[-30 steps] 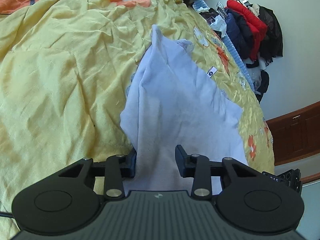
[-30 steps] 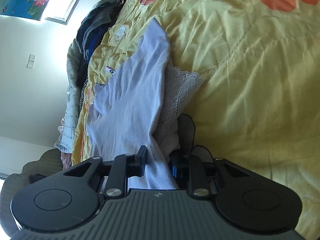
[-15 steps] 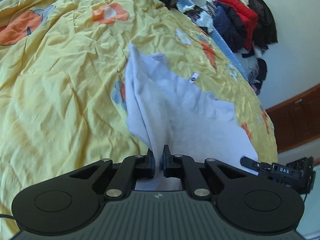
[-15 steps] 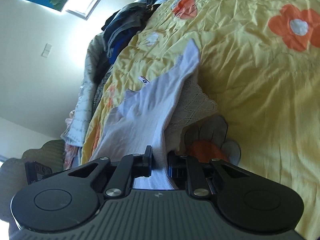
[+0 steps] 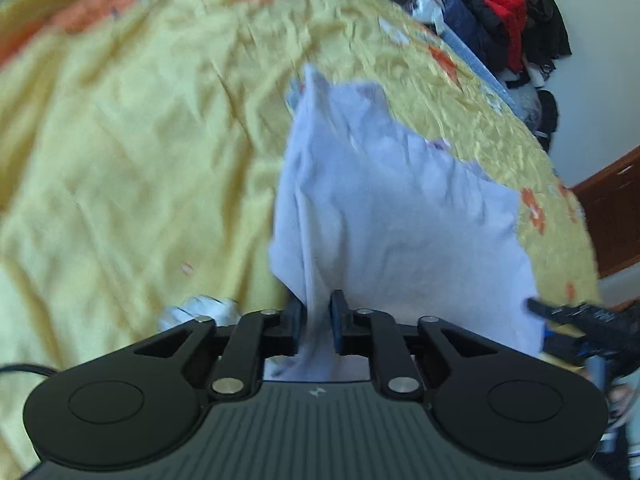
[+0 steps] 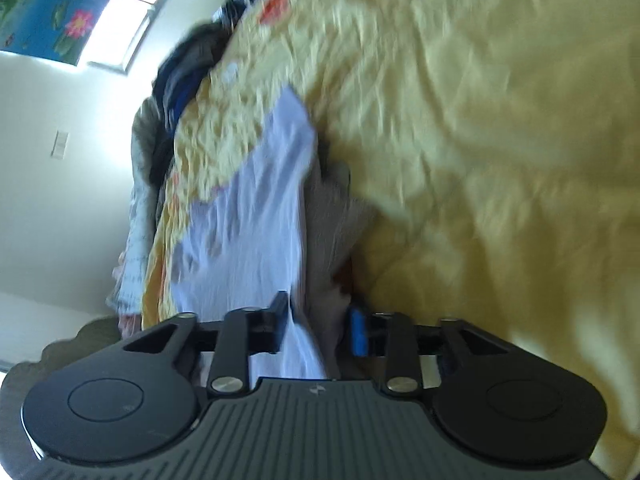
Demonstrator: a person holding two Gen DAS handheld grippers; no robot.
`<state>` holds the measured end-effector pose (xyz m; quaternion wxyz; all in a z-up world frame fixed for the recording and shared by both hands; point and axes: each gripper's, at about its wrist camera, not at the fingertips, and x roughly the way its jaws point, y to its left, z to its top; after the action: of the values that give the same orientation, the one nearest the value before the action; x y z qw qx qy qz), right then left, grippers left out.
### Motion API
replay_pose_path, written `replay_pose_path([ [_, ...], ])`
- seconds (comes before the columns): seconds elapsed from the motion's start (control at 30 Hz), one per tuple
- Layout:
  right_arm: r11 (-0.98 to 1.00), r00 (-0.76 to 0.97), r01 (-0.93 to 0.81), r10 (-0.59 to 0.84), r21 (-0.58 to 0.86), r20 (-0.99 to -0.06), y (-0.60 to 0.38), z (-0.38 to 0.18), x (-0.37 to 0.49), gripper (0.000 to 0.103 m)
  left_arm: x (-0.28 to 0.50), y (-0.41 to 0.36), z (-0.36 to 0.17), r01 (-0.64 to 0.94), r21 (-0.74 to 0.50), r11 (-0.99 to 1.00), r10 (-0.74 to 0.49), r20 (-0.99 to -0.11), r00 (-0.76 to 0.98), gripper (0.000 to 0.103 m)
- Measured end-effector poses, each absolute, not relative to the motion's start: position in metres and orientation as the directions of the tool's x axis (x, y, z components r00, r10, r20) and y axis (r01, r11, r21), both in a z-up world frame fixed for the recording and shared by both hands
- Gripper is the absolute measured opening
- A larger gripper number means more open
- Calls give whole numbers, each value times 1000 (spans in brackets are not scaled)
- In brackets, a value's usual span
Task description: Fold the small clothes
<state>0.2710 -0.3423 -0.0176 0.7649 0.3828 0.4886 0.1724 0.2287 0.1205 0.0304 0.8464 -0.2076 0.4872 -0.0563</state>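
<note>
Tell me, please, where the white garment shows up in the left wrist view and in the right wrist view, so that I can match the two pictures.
Left wrist view: the white garment fills the centre and right, running down between the gripper's fingers.
Right wrist view: it runs as a strip left of centre, down between the fingers.
Shared landmark: the yellow flowered bedspread under it.

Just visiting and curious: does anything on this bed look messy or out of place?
Yes. The white garment lies bunched and uneven on the yellow bedspread, and a heap of clothes is piled at the bed's far edge.
</note>
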Motion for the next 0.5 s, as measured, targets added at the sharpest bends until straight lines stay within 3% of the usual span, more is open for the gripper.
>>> replay_pose_path([
  [0.03,661,508,99,609,743,-609,-346,-8,271,54,222,118,41,-103,-340,935,-227,-794,563,26],
  [0.1,658,566,61,597,751,-569,-352,8,280,55,209,103,66,-89,-179,980,-74,-740,668,45],
  [0.13,643,574,45,610,765,-546,-351,14,287,57,204,94,75,-72,-130,989,-40,-696,717,64],
  [0.17,622,572,31,631,783,-524,-348,18,299,58,199,84,82,-47,-111,993,-35,-643,765,77],
  [0.27,572,528,-6,699,821,-483,-327,18,337,62,196,43,81,61,-90,994,-100,-533,840,78],
  [0.43,612,439,72,690,788,-576,-286,-12,394,62,221,2,38,121,-51,991,-127,-621,773,78],
  [0.5,656,436,94,650,749,-623,-284,-25,398,52,225,1,17,112,-65,992,-126,-679,723,78],
])
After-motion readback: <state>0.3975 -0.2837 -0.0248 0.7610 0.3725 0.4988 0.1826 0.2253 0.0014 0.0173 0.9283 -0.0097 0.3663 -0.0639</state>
